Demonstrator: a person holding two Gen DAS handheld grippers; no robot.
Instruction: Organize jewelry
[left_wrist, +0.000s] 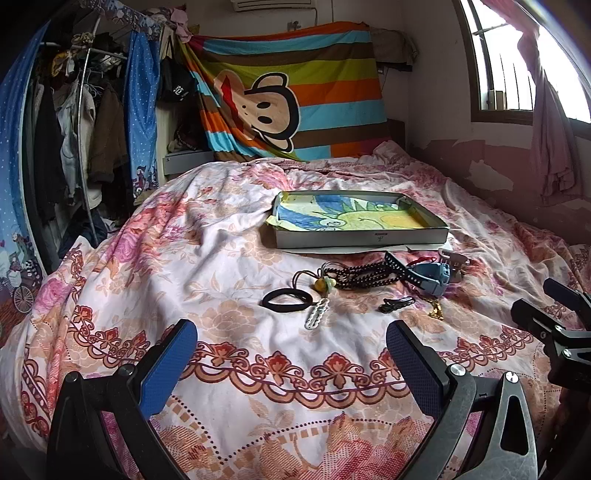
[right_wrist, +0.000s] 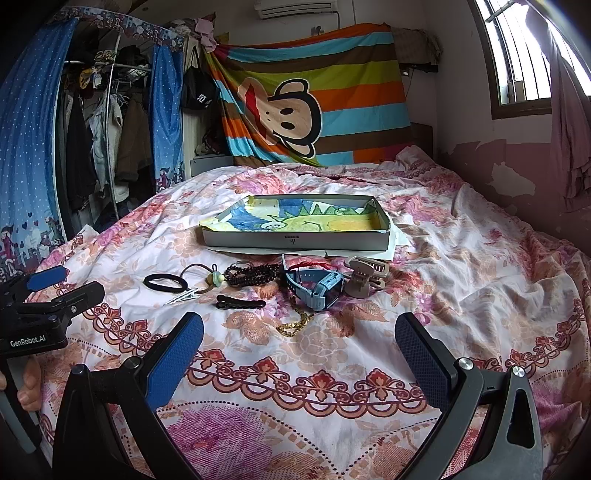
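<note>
"GenRobot.AI" is printed in white on the left gripper (right_wrist: 66, 286) seen at nine o'clock in the right wrist view; both it and the right gripper (right_wrist: 299, 354) stand wide apart at the fingers and grasp nothing, hovering over the floral bedspread (left_wrist: 207, 236). The jewelry lies in a loose row at twelve o'clock, just short of one shallow grey box (right_wrist: 295, 242) lined with a crayon drawing: one black hair tie (right_wrist: 164, 282), one white hair clip (left_wrist: 317, 314), one black hair clip (right_wrist: 240, 304), one string of dark beads (right_wrist: 255, 277), one blue smartwatch (right_wrist: 317, 291), one beige claw clip (right_wrist: 365, 277) and one gold chain (right_wrist: 295, 325). A striped monkey-face blanket (left_wrist: 280, 92) hangs at twelve o'clock behind the bed.
</note>
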